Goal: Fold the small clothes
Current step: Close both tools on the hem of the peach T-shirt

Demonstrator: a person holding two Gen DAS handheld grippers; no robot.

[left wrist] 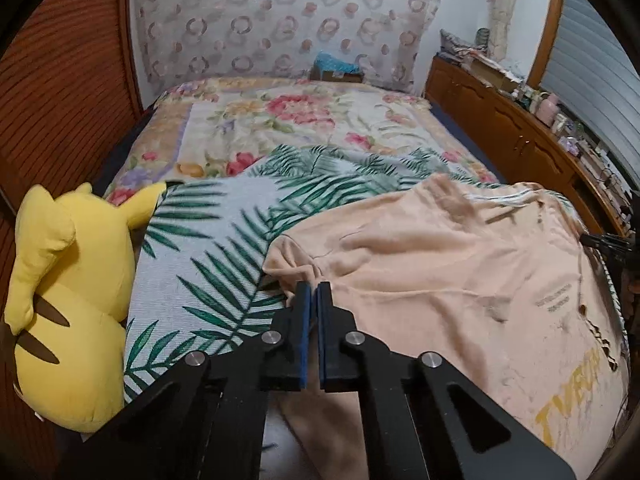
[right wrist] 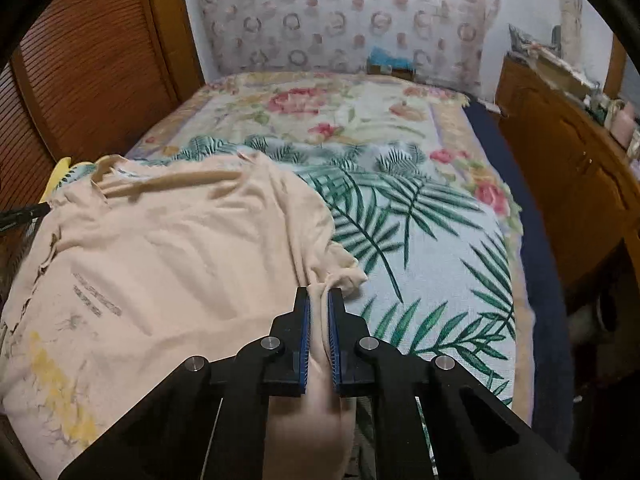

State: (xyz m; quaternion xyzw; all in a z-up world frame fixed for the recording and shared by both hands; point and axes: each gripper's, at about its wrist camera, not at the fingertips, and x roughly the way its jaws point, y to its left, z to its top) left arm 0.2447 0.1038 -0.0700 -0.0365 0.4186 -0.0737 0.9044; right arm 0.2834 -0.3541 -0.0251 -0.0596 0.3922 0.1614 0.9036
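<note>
The peach T-shirt (left wrist: 420, 264) lies spread on the near end of the bed, on a palm-leaf blanket (left wrist: 208, 240), with its printed side up and yellow lettering close to the person. It is not yet folded; both sleeves still stick out to the sides.

The left tongs (left wrist: 313, 292) are clenched on the shirt's left edge, at the sleeve, with only a thin pinch of cloth between the blue pads. The right tongs (right wrist: 319, 300) are clamped on the opposite edge, where a thicker bunch of cloth by the right sleeve runs up between the pads. So each hand has 1 side of the shirt, and the body of the shirt stretches between the 2 grips.

The shirt's long axis, collar to hem, seems to run away from the person up the bed, though the fisheye bend makes the collar end hard to place exactly. That puts the fabric inward of each pair of tongs: to the right of the left pair, to the left of the right pair. Neither hand is nearer than the other; both are already on the cloth, so the coming fold likely depends on carrying the 2 edges in step.

Beyond the shirt lies a floral bedspread (right wrist: 340, 108). A yellow plush toy (left wrist: 68, 300) sits at the bed's left side, and a wooden cabinet (right wrist: 568, 168) stands on the right.
</note>
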